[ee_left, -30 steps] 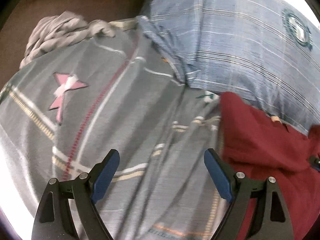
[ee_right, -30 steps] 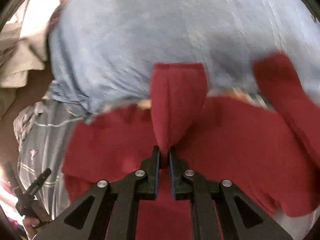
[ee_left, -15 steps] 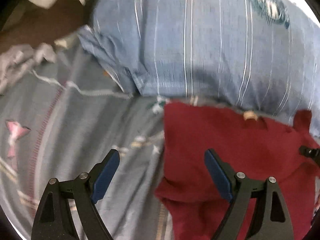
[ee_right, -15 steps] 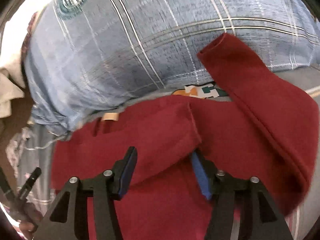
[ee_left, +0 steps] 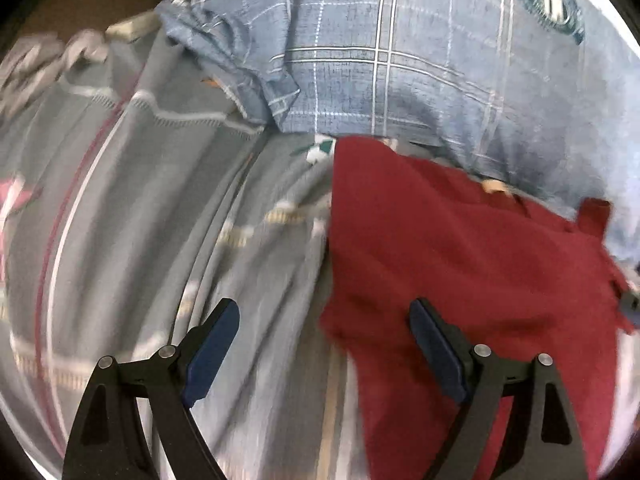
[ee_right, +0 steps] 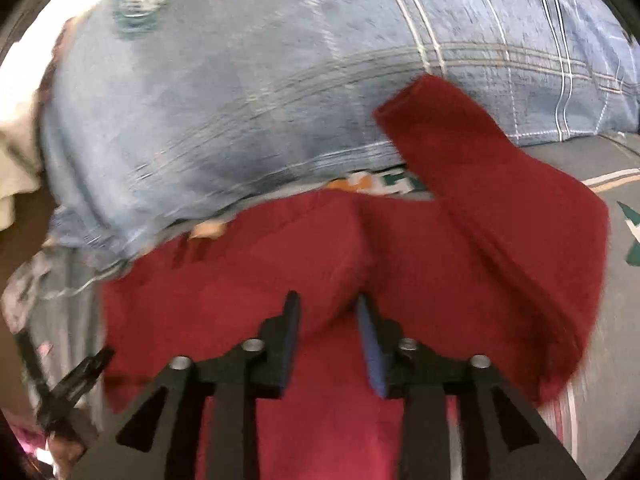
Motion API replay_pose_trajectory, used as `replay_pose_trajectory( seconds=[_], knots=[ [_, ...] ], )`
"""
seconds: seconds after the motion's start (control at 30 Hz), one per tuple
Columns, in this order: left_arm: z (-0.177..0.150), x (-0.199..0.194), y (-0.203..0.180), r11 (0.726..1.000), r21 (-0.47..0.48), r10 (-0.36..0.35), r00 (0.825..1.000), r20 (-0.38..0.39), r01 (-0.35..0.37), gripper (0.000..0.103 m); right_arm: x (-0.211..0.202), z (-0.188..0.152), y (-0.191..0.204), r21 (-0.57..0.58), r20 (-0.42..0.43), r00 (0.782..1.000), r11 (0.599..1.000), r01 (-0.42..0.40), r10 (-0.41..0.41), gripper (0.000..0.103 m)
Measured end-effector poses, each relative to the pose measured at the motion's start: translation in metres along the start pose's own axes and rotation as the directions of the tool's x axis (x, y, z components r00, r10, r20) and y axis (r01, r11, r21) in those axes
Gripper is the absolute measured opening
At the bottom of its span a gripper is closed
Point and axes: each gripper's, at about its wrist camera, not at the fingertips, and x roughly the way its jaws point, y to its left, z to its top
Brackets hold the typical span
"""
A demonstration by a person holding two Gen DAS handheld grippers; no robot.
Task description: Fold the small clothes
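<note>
A dark red garment point(ee_left: 460, 264) lies on a grey striped bedsheet point(ee_left: 160, 208). My left gripper point(ee_left: 324, 344) is open and empty, hovering over the garment's left edge. In the right wrist view the red garment point(ee_right: 280, 272) fills the lower middle, with one sleeve point(ee_right: 480, 168) stretched up to the right and the other folded over its body. My right gripper point(ee_right: 328, 320) has its jaws partly closed around a raised fold of the red cloth, with a gap still showing between them.
A blue plaid pillow point(ee_left: 420, 52) lies just beyond the garment; it also shows in the right wrist view point(ee_right: 280, 80). A crumpled grey cloth point(ee_left: 48, 64) sits at the far left. The left gripper's tip point(ee_right: 76, 376) shows at the lower left.
The right gripper let go of the folded sleeve, opened wide, and has now narrowed around a fold of red cloth. The left gripper moved right over the garment's edge, staying open.
</note>
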Motion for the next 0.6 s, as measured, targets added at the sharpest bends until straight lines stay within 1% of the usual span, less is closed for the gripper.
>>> replay_pose_trajectory(
  seconds=[0.03, 0.1, 0.13, 0.17, 0.2, 0.23, 0.3, 0.37, 0.4, 0.43, 0.47, 0.5, 0.53, 0.6],
  knots=[
    [-0.005, -0.007, 0.003, 1.000, -0.005, -0.026, 1.000, -0.017, 0.026, 0.087, -0.012, -0.012, 0.011, -0.051, -0.018, 0.999, 0.998, -0.034, 0.034, 0.050],
    [-0.018, -0.024, 0.009, 0.996, -0.012, -0.083, 0.996, -0.045, 0.083, 0.087, -0.032, -0.034, 0.028, -0.120, -0.032, 0.997, 0.990, -0.067, 0.063, 0.052],
    [-0.027, -0.032, 0.011, 0.995, -0.012, -0.102, 0.993, -0.052, 0.101, 0.087, -0.043, -0.046, 0.035, -0.145, -0.031, 0.997, 0.986, -0.077, 0.073, 0.053],
    [-0.035, -0.042, 0.012, 0.994, -0.007, -0.109, 0.992, -0.056, 0.109, 0.087, -0.053, -0.056, 0.038, -0.155, -0.027, 0.996, 0.984, -0.086, 0.083, 0.056],
    [-0.044, -0.048, 0.012, 0.994, 0.004, -0.110, 0.992, -0.061, 0.111, 0.087, -0.061, -0.066, 0.039, -0.156, -0.023, 0.995, 0.983, -0.098, 0.095, 0.061],
    [-0.053, -0.054, 0.012, 0.994, 0.022, -0.105, 0.992, -0.071, 0.106, 0.087, -0.067, -0.074, 0.039, -0.147, -0.022, 0.994, 0.983, -0.109, 0.107, 0.063],
    [-0.067, -0.061, 0.009, 0.992, 0.067, -0.099, 0.990, -0.104, 0.106, 0.086, -0.075, -0.090, 0.035, -0.111, -0.027, 0.992, 0.985, -0.129, 0.127, 0.064],
    [-0.080, -0.067, 0.004, 0.987, 0.108, -0.106, 0.984, -0.142, 0.121, 0.084, -0.081, -0.103, 0.028, -0.078, -0.037, 0.989, 0.986, -0.144, 0.142, 0.064],
    [-0.086, -0.067, 0.000, 0.985, 0.121, -0.105, 0.983, -0.153, 0.124, 0.078, -0.084, -0.106, 0.027, -0.071, -0.040, 0.989, 0.987, -0.145, 0.143, 0.064],
    [-0.091, -0.066, -0.003, 0.984, 0.131, -0.100, 0.982, -0.163, 0.122, 0.069, -0.085, -0.110, 0.026, -0.062, -0.043, 0.988, 0.987, -0.148, 0.145, 0.064],
    [-0.096, -0.063, -0.006, 0.982, 0.142, -0.094, 0.979, -0.182, 0.121, 0.064, -0.087, -0.114, 0.024, -0.049, -0.047, 0.987, 0.987, -0.155, 0.153, 0.064],
    [-0.099, -0.059, -0.009, 0.981, 0.148, -0.092, 0.975, -0.203, 0.123, 0.053, -0.086, -0.115, 0.023, -0.040, -0.050, 0.986, 0.986, -0.159, 0.157, 0.064],
    [-0.102, -0.054, -0.012, 0.981, 0.151, -0.087, 0.972, -0.219, 0.121, 0.051, -0.087, -0.117, 0.023, -0.030, -0.050, 0.985, 0.986, -0.165, 0.163, 0.064],
    [-0.102, -0.055, -0.016, 0.981, 0.169, -0.072, 0.985, -0.154, 0.098, 0.051, -0.091, -0.119, 0.023, -0.022, -0.040, 0.983, 0.984, -0.179, 0.178, 0.064]
  ],
)
